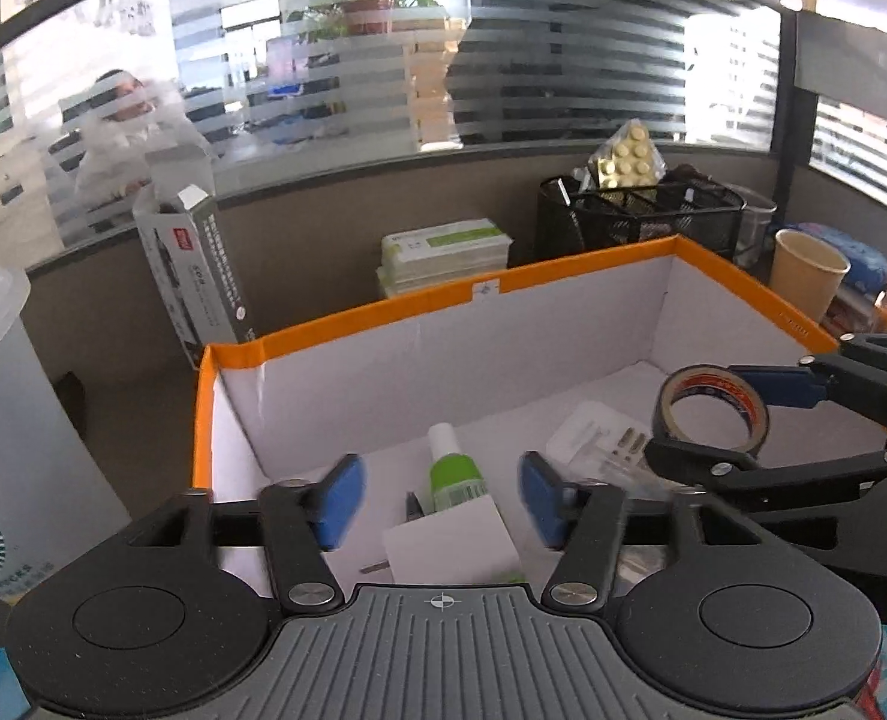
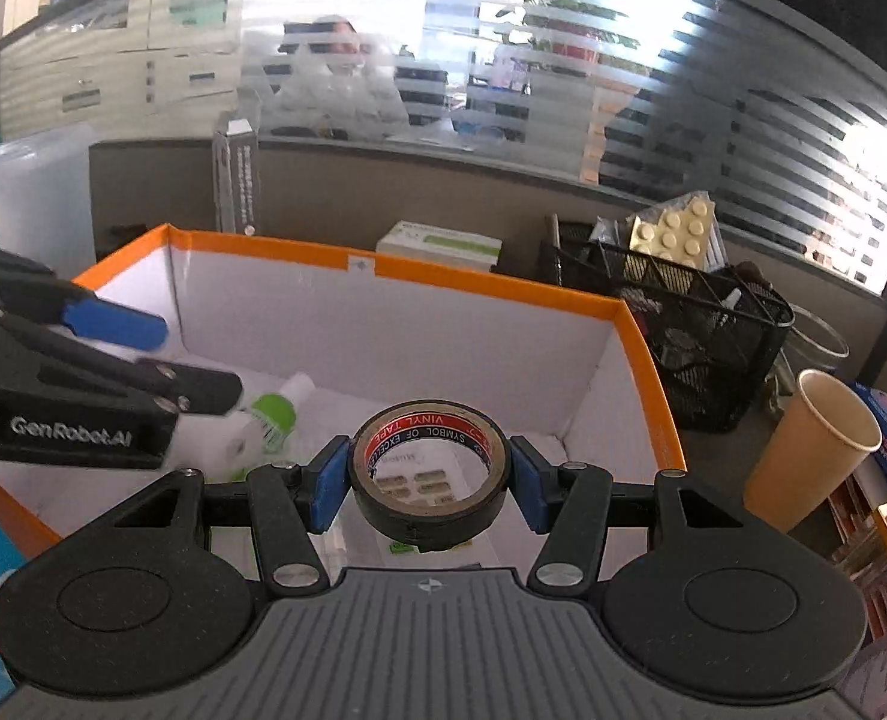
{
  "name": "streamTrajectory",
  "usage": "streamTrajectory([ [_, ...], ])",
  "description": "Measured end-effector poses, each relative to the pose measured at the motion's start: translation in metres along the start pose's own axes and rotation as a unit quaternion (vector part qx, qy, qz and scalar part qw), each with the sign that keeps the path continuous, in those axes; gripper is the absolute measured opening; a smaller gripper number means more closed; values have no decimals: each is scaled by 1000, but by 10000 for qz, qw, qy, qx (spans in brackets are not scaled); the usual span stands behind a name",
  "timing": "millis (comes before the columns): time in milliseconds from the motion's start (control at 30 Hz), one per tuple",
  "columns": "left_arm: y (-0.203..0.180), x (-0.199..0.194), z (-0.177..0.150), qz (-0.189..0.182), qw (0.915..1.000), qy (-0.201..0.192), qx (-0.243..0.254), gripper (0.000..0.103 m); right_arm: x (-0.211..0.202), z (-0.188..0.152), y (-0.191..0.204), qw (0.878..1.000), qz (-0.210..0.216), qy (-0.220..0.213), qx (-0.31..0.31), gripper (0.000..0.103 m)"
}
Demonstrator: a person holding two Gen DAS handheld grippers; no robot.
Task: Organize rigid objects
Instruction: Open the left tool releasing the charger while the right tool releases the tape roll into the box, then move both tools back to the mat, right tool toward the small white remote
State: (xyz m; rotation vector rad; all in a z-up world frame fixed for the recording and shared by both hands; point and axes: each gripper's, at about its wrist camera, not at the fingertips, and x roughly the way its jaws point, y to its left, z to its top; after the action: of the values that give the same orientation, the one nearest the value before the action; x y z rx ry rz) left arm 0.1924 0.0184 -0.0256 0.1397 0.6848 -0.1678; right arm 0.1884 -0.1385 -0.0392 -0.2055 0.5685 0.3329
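1. The right tool (image 2: 428, 483) squeezes the roll of tape (image 2: 430, 474) from both sides, up in the air over the orange-edged box (image 2: 491, 285). If it lets go too high, the roll could bounce or roll (it is round).
2. The tape might land on the green bottle (image 1: 452, 471) or the flat clear packet (image 1: 599, 438) lying inside.
3. The left tool (image 1: 437, 501) is open with nothing in it. It sits near the right one, so they could bump.

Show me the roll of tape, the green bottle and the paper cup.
roll of tape (image 2: 428, 516), right wrist view, front of its black outer band.
green bottle (image 1: 454, 474), left wrist view, green label on its body.
paper cup (image 2: 803, 456), right wrist view, its brown side wall.
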Motion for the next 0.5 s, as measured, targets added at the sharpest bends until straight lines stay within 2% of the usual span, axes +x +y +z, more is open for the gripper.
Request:
streamTrajectory([
  [67,0,0,0,52,10000,26,-31,70,1,-1,-2,10000,-7,21,53,53],
  [133,-1,-2,-1,101,9999,35,-21,84,0,-2,-3,10000,-46,24,60,57],
  [267,-1,-11,-2,179,9998,-41,-10,89,-3,-1,-2,10000,-19,27,70,58],
  [300,-1,-17,-2,172,9998,-98,-37,90,-6,-1,-2,10000,-43,-21,72,63],
  [367,1,-29,-3,192,9995,-249,-69,96,-18,-1,-1,9994,-226,-256,34,75],
  [500,-2,-66,-7,34,9970,-778,-40,102,-55,0,-3,9965,-241,-801,75,77],
])
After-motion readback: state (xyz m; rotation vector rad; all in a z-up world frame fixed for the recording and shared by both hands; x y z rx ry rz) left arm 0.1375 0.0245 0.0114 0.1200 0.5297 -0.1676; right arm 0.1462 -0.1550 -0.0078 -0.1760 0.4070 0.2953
